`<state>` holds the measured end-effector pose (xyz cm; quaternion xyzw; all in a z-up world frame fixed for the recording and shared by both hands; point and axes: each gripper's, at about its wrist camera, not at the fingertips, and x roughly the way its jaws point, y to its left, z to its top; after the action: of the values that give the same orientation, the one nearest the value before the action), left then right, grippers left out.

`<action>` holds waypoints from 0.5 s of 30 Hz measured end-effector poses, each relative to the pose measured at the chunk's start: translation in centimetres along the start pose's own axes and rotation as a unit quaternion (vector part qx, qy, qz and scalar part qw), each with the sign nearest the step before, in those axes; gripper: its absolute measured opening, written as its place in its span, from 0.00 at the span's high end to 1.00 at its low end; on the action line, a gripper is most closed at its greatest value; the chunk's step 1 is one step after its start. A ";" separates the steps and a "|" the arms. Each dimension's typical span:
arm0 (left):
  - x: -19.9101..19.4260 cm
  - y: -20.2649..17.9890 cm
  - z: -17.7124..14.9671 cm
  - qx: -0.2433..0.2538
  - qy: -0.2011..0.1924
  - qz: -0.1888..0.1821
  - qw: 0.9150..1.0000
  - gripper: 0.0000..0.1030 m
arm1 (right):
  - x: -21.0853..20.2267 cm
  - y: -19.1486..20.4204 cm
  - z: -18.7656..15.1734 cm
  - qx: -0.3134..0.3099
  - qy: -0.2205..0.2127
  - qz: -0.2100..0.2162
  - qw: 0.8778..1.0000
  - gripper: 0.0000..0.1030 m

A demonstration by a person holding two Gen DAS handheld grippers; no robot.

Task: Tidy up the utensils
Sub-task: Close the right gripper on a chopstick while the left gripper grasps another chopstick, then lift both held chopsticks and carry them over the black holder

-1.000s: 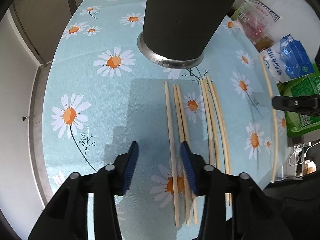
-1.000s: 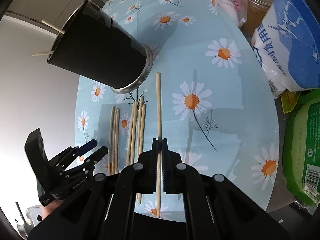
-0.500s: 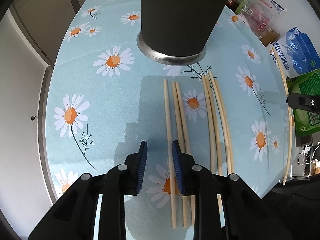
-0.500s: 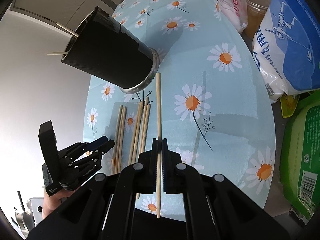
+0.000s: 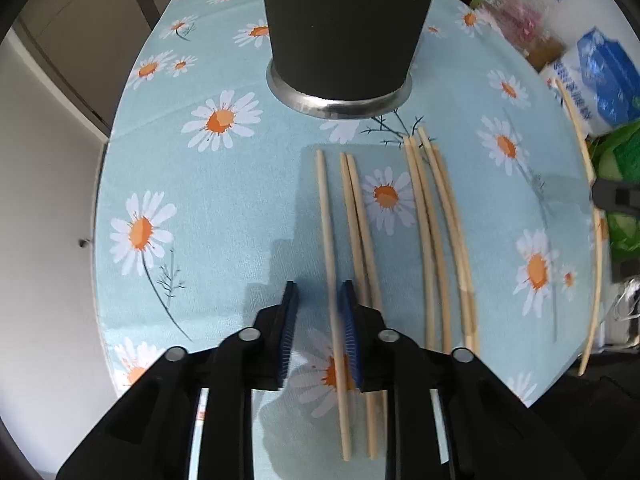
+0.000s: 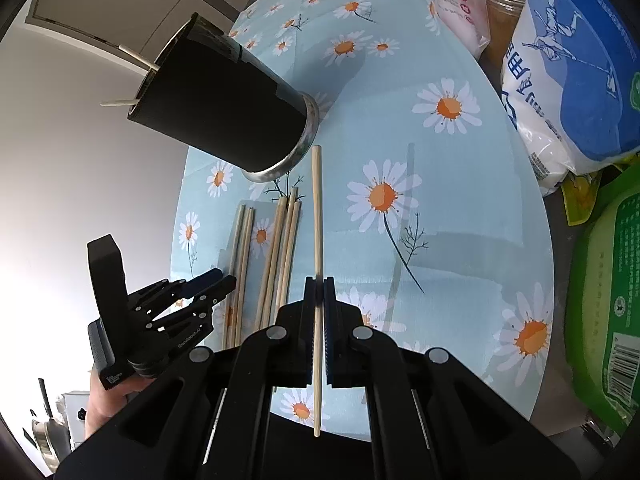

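Observation:
Several wooden chopsticks (image 5: 424,216) lie side by side on the daisy tablecloth, in front of a tall black holder (image 5: 344,24) with a steel base. My left gripper (image 5: 318,336) is low over the table and open, its blue pads straddling the leftmost chopstick (image 5: 326,216). My right gripper (image 6: 319,320) is shut on one chopstick (image 6: 316,216) and holds it above the table, pointing toward the holder (image 6: 224,108). The holder has two chopstick ends sticking out of its top (image 6: 132,58). The left gripper (image 6: 208,286) shows in the right wrist view.
A blue-and-white bag (image 6: 568,72), a green package (image 6: 612,300) and a pink packet (image 6: 460,0) crowd the table's right side. The round table edge (image 5: 104,184) drops off at left. Cabinet doors (image 5: 80,20) stand beyond.
My left gripper has narrowed and shifted right so its jaws now straddle the leftmost chopstick. My right gripper has risen, still holding its chopstick.

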<state>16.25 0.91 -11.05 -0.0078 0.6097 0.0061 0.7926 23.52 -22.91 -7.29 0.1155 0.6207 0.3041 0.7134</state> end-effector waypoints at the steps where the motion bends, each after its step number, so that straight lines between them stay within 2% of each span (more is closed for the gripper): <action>1: 0.1 -0.2 0.2 0.003 0.002 0.001 1.000 0.91 | 0.1 -0.1 0.0 0.003 0.000 0.001 1.000 0.96; 2: 0.1 -0.3 0.2 0.004 0.004 0.002 1.000 0.94 | 0.2 -0.1 0.0 0.004 0.000 0.000 1.000 0.96; 6: -0.1 -0.3 0.1 0.004 0.002 0.004 1.000 0.96 | 0.5 0.0 0.0 0.002 0.005 0.002 1.000 0.96; 15: -0.6 1.1 -0.2 -0.025 -0.014 -0.018 0.999 0.96 | 0.2 0.5 0.7 -0.017 -0.005 0.002 1.000 0.96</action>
<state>15.83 2.02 -10.51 -0.0390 0.5982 0.0073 0.8003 24.07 -22.22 -7.00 0.1062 0.6114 0.3154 0.7179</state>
